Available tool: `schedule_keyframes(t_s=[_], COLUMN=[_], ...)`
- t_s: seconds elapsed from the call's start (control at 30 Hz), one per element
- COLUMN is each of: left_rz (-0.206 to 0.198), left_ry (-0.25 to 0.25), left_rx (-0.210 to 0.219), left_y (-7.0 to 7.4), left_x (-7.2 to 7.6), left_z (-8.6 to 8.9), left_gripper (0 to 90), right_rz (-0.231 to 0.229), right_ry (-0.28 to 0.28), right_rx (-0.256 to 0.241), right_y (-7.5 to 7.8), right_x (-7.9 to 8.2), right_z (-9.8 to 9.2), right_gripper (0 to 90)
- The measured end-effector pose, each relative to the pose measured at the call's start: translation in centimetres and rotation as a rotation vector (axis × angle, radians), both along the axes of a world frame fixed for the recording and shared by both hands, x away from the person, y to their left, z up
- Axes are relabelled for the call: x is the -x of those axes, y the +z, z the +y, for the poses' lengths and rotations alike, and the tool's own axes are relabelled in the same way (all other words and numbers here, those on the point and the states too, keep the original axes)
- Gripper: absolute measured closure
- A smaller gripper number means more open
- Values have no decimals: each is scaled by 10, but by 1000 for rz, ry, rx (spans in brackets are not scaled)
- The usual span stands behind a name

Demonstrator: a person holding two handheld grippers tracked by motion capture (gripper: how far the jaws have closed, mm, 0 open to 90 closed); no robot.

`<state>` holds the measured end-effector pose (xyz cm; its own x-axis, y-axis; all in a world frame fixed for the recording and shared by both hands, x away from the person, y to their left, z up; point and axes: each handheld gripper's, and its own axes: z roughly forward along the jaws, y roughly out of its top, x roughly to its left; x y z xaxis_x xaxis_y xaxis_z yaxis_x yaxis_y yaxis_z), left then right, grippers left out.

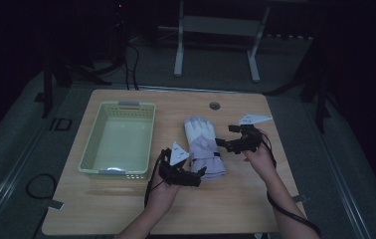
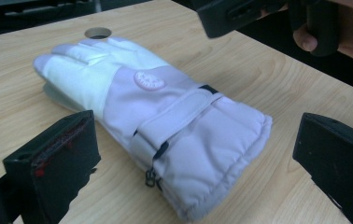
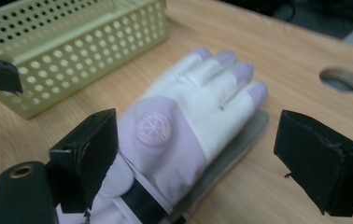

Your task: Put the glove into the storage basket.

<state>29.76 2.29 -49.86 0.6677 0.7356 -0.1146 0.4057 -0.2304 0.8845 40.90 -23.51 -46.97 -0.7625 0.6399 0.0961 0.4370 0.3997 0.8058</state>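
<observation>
High view: we are looking down on a wooden table (image 1: 235, 199) where a lilac and white winter glove (image 1: 203, 144) is lying flat near the middle, its fingers pointing away from us.
Left gripper (image 1: 188, 175): we are holding it at the glove's cuff end, jaws spread wide and gripping nothing.
Left gripper view: we are seeing the padded cuff (image 2: 221, 154) lying between the two black jaws, apart from both.
Right gripper (image 1: 226, 143): we are holding it just beside the glove's right edge, jaws wide apart and empty.
Right gripper view: we are seeing the round badge (image 3: 152, 128) on the glove's back, and a grey second glove (image 3: 240, 140) lying under the lilac one.
Basket (image 1: 90, 149): a pale yellow-green perforated basket is sitting left of the glove, near it.
Table hole (image 1: 215, 105): it is sitting just beyond the glove's fingertips.
</observation>
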Motion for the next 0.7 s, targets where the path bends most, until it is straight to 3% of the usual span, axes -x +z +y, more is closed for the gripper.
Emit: schedule_keyframes(t_s=[0.13,0.17,0.23,0.3,0.37,0.43,0.53,0.7], left_rz=[67,67,114,118,122,153,171,236], left_ry=[-6,-6,32,55,61,82,113,143], left_rx=[15,15,-19,-48,-54,-70,-54,-45], left_y=[0,0,0,3,4,7,8,-4], left_x=[-14,-14,-27,-34,-38,-51,-62,-80], left_z=[-3,-3,-7,-10,-11,-13,-11,-11], left_gripper=[5,5,5,5,5,5,153,155], right_rz=[61,61,70,102,105,133,137,177], right_ry=[-27,-27,-48,-44,-53,-46,-42,-46], right_rx=[-43,-43,-43,-36,-36,-38,-23,-3], right_y=[-4,-4,-8,-11,-12,-16,-19,-33], right_x=[-5,-5,-8,-10,-11,-15,-19,-26], right_z=[-3,-3,0,2,3,5,9,13], right_gripper=[117,117,117,117,122,154,195,271])
